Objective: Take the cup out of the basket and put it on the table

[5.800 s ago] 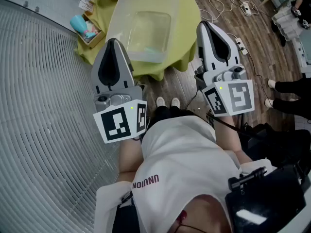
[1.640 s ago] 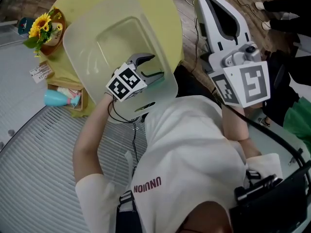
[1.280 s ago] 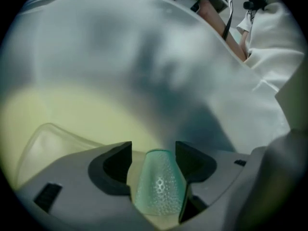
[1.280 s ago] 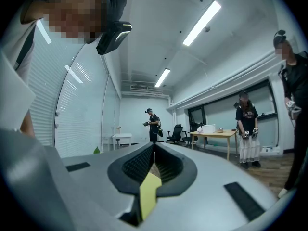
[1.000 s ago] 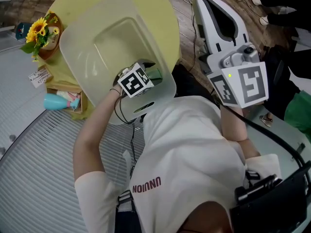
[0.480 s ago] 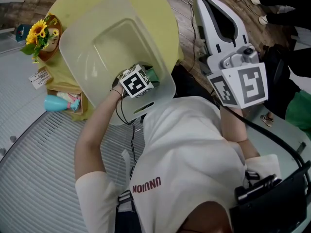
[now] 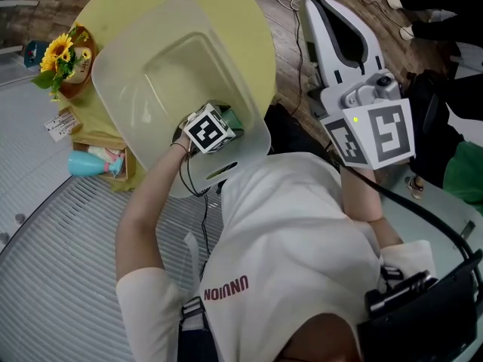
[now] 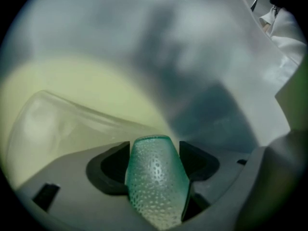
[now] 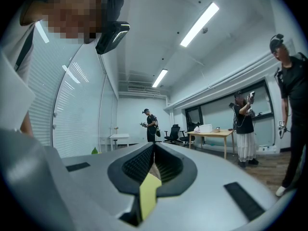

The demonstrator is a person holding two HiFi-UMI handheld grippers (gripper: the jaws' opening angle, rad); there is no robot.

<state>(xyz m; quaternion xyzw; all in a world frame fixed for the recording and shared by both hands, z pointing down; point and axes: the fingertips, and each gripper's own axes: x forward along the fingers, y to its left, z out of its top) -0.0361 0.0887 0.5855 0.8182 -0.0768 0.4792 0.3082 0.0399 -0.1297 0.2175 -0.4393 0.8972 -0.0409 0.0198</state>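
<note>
- While the left gripper (image 8: pixel 154 152) reaches inside the basket (image 7: pixel 139 66), its fingers (image 8: pixel 108 166) are opening, the green cup (image 8: pixel 156 189) between them.
- The basket sits on the yellow counter (image 7: pixel 253 10).
- Right gripper's (image 9: pixel 153 163) fingers are together.

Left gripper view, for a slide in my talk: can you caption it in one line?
Left gripper, jaws opening, straddles the green dimpled cup inside the translucent basket.
</note>
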